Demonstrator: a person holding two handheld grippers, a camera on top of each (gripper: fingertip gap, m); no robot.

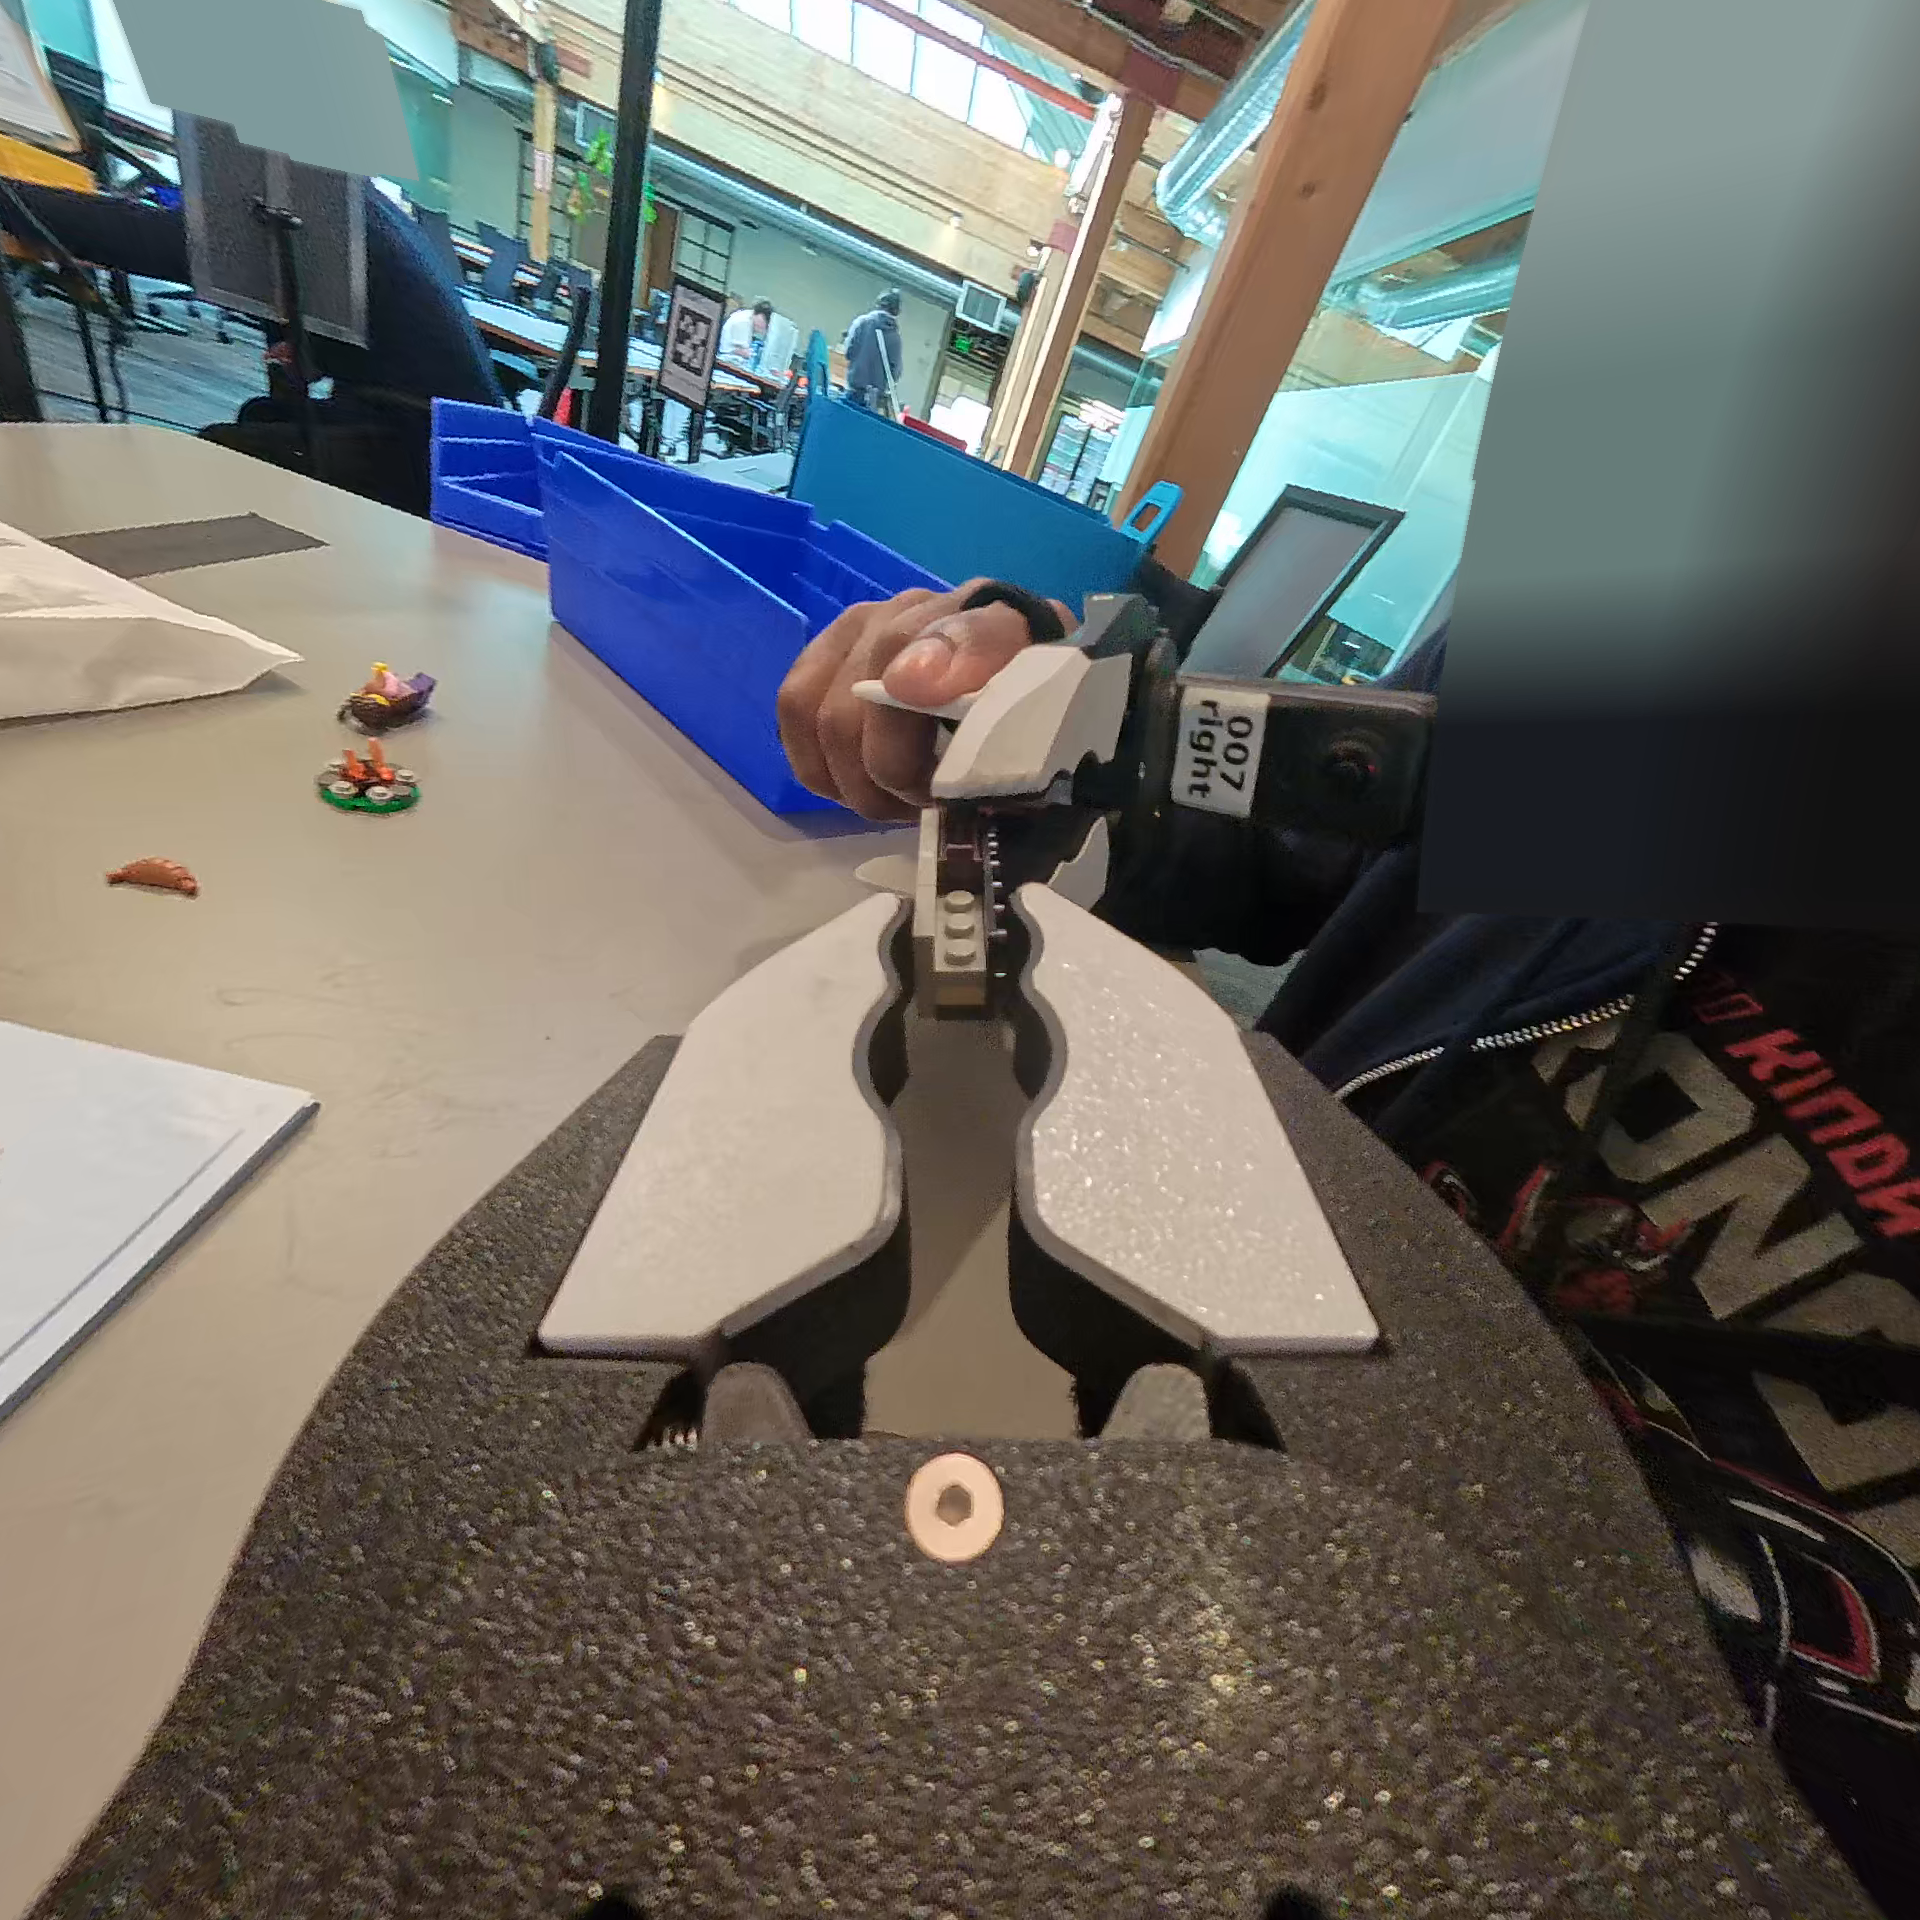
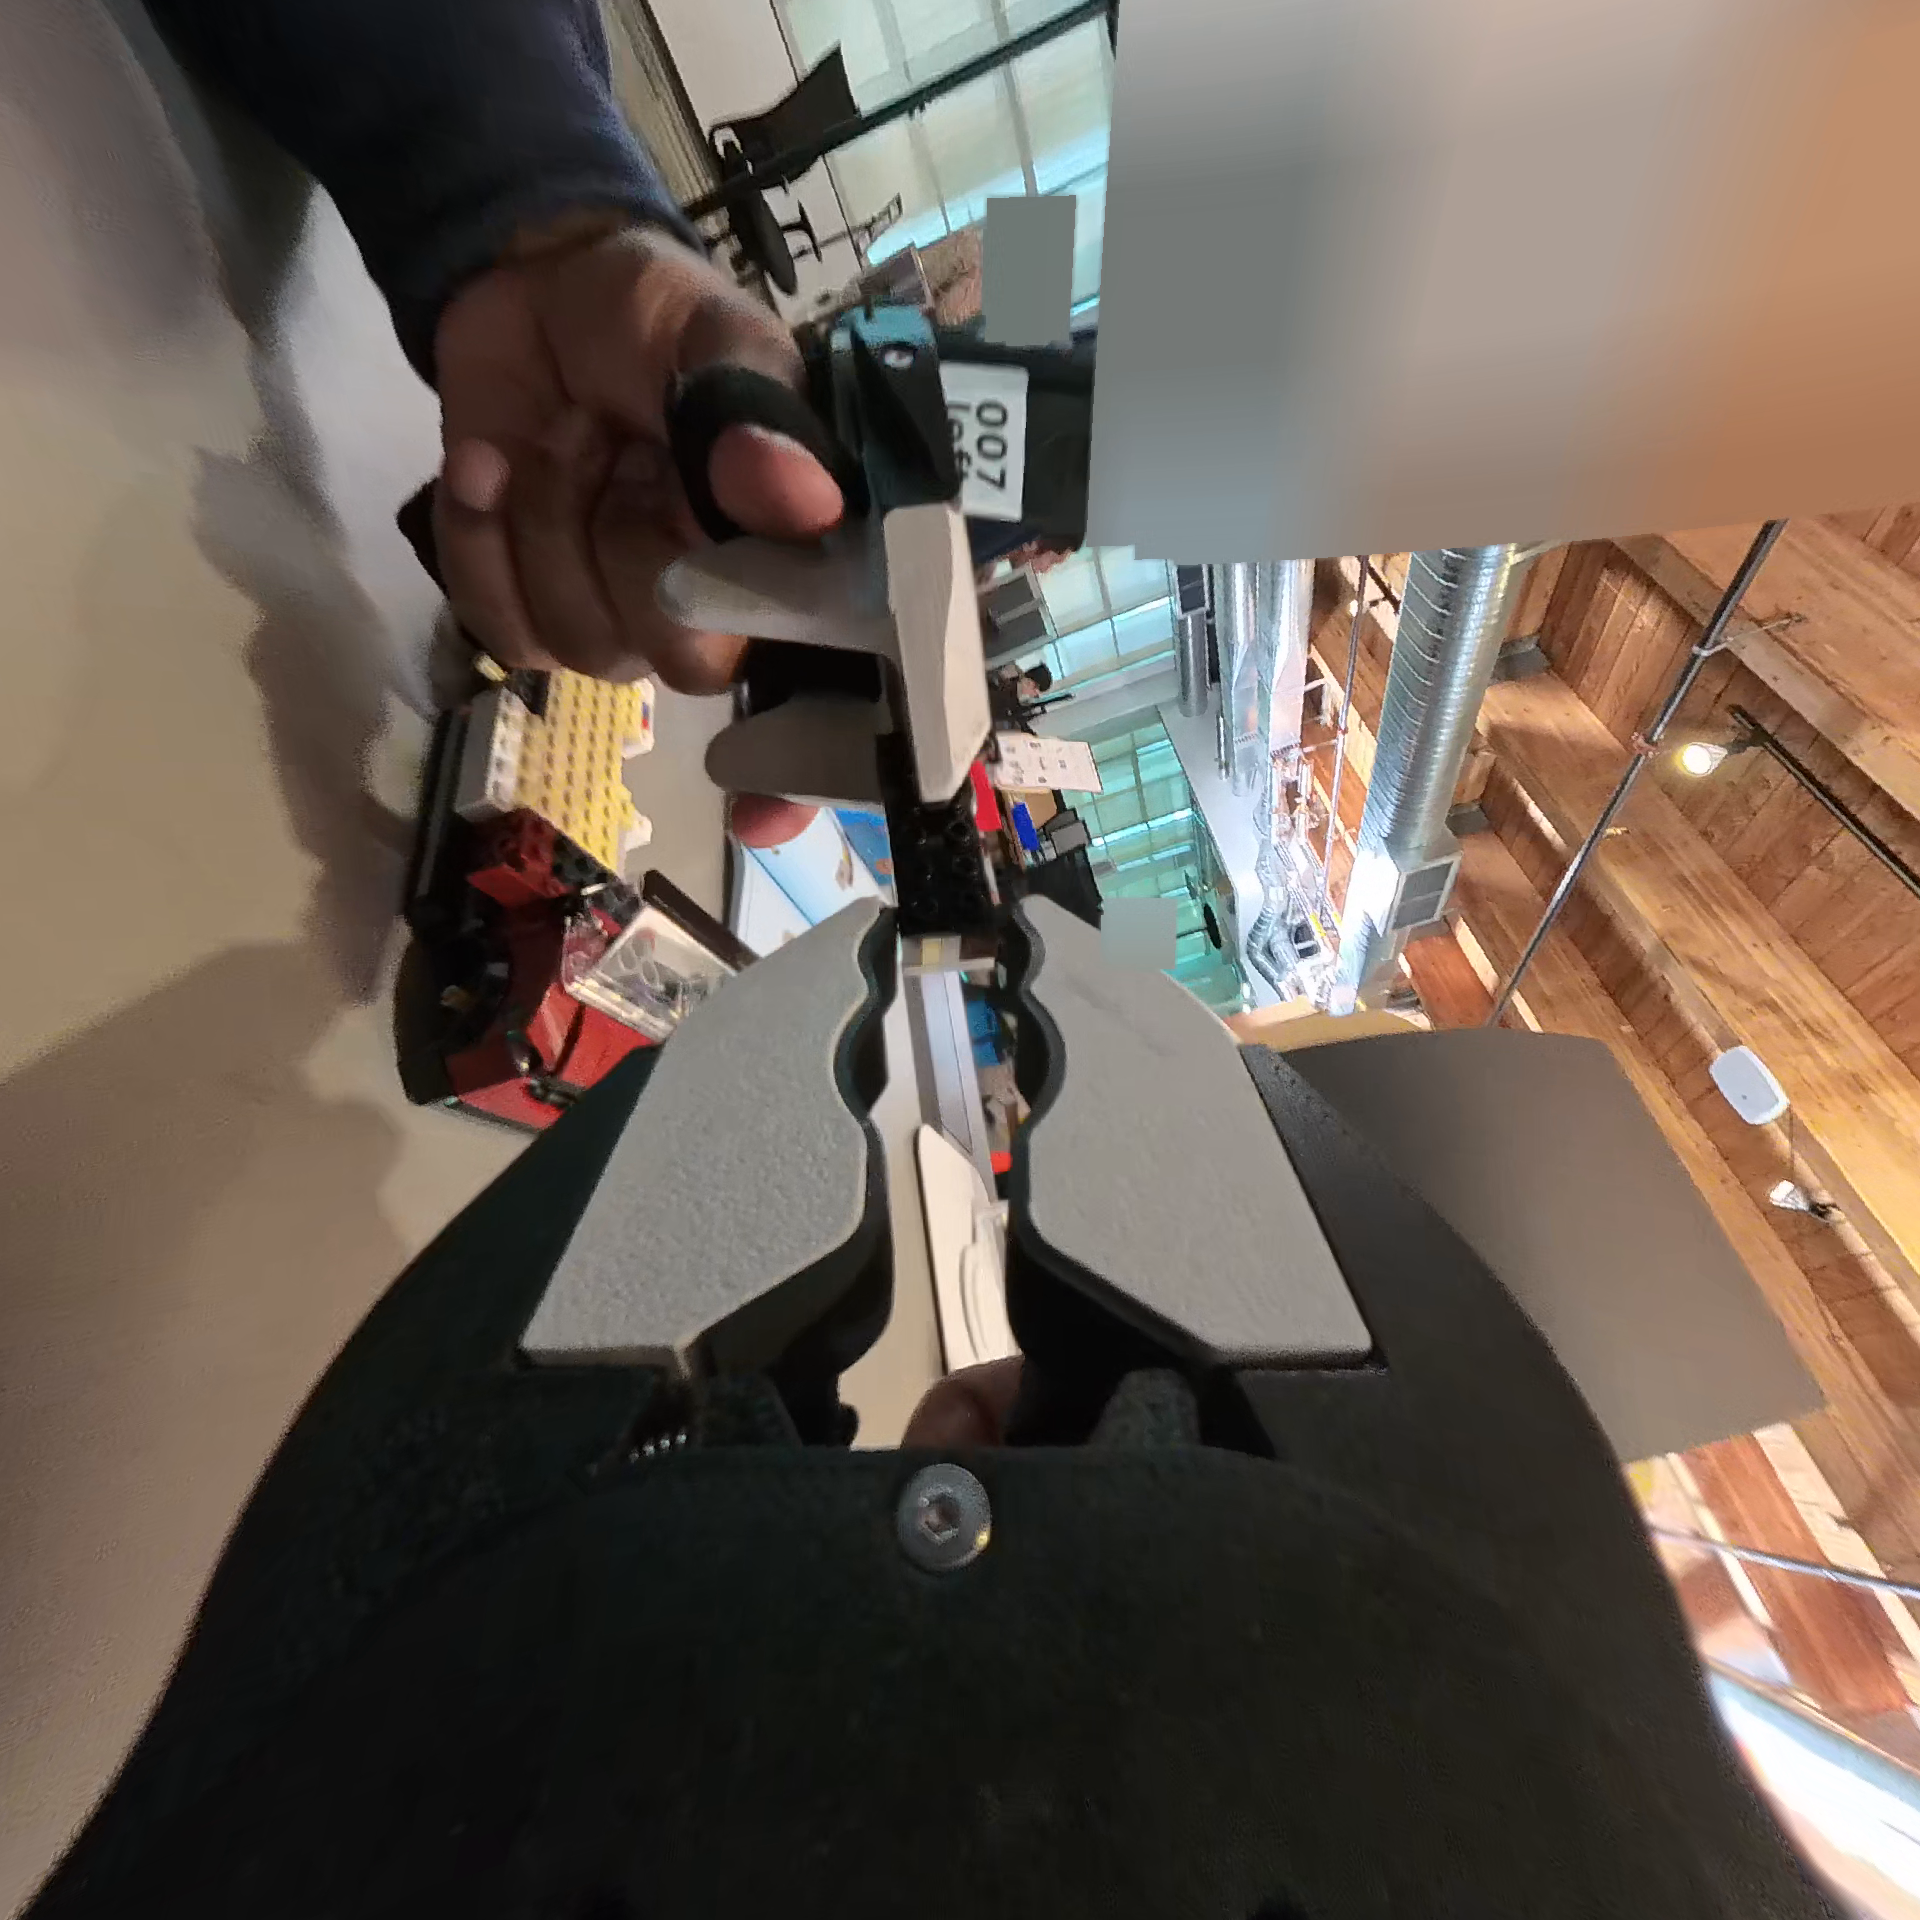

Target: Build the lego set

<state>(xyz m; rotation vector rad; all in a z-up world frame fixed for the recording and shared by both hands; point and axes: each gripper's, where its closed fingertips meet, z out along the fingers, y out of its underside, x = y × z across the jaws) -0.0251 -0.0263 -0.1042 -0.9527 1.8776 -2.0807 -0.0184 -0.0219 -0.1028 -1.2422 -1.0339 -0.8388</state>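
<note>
A small lego assembly (image 1: 956,951) of grey bricks on a dark studded plate is held in the air between both grippers. In the left wrist view my left gripper (image 1: 961,914) is shut on its near end, with both fingertips against its sides. My right gripper (image 1: 971,821) comes in from the upper right and grips its far end. In the right wrist view my right gripper (image 2: 951,925) is shut on the grey and tan end of the assembly (image 2: 940,868). The left gripper (image 2: 935,790) clamps the black studded part from above.
Blue bins (image 1: 665,613) stand on the grey table (image 1: 416,987). A green campfire build (image 1: 369,784), a purple build (image 1: 387,696), a brown piece (image 1: 154,875), a white bag (image 1: 104,634) and a booklet (image 1: 104,1174) lie to the left. A red and black build (image 2: 499,935) and a yellow plate (image 2: 571,758) lie below the right gripper. Left and right tips are no more than a few centimetres apart. The green campfire build (image 1: 369,784) is about equally far from each gripper, around 25 cm.
</note>
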